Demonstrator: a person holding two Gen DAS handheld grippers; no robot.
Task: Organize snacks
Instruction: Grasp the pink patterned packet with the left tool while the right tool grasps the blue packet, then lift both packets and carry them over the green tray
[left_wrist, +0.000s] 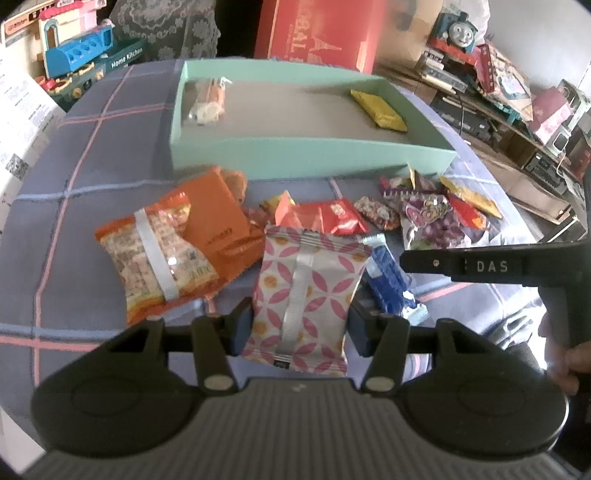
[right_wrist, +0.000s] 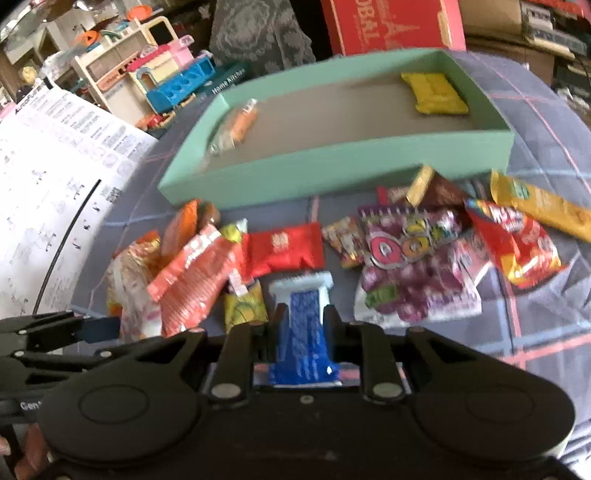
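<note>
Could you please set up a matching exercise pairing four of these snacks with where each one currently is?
Things:
1. pink-patterned white snack packet
2. blue foil snack bar
3. yellow flat packet
4. red pillow-shaped packet

Places:
A. lying on the plaid tablecloth
B. between the right gripper fingers
C. inside the mint-green tray
D. between the left gripper fingers

Pairs: 1-D, 2-B, 3-C, 4-A

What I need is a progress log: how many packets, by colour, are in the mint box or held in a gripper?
Orange packet, in mint box: 1
Yellow packet, in box: 1
Pink-patterned packet, in left gripper: 1
Blue packet, in right gripper: 1
Total: 4
</note>
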